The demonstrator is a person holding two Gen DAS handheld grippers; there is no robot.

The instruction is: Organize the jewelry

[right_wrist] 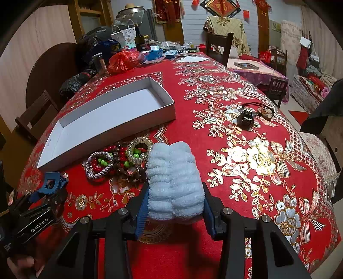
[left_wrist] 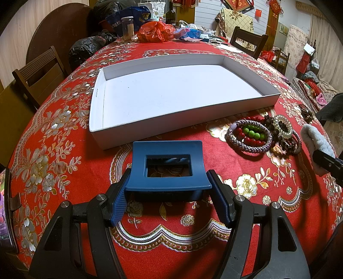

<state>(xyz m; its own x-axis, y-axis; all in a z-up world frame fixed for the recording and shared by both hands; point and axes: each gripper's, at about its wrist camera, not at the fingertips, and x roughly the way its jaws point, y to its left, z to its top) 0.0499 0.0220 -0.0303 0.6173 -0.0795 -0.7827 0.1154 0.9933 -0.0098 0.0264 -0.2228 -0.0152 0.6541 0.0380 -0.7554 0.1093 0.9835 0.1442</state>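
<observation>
Blue plastic fills the lower middle of your left wrist view: a hair claw clip (left_wrist: 168, 170) is clamped between the pads of your left gripper (left_wrist: 169, 193), held just above the red, gold-flowered tabletop (left_wrist: 64, 154). In your right wrist view, your right gripper (right_wrist: 174, 206) is squeezed on a fluffy pale-blue scrunchie (right_wrist: 174, 178), which bulges up between the fingers at lower centre.

Just beyond the scrunchie, toward the left of that view, lies the rest of the jewelry in a heap (right_wrist: 120, 158): a braided grey bracelet (right_wrist: 98, 165) ringing red and green beads, dark brown beads, and a clear coil hair tie (right_wrist: 138, 152), all touching or overlapping. In your left wrist view the same heap sits at right centre.

Behind the heap, an open white tray (left_wrist: 178, 90) rests on the tabletop, with nothing visible inside it. Well apart, at the right of your right wrist view, a dark bead bracelet (right_wrist: 245, 118) lies beside a corded pendant (right_wrist: 265, 112).

Along the far edge of the tabletop stand a red plastic bag (left_wrist: 155, 32), a jar (left_wrist: 128, 28) and a dark bottle (left_wrist: 170, 12).
</observation>
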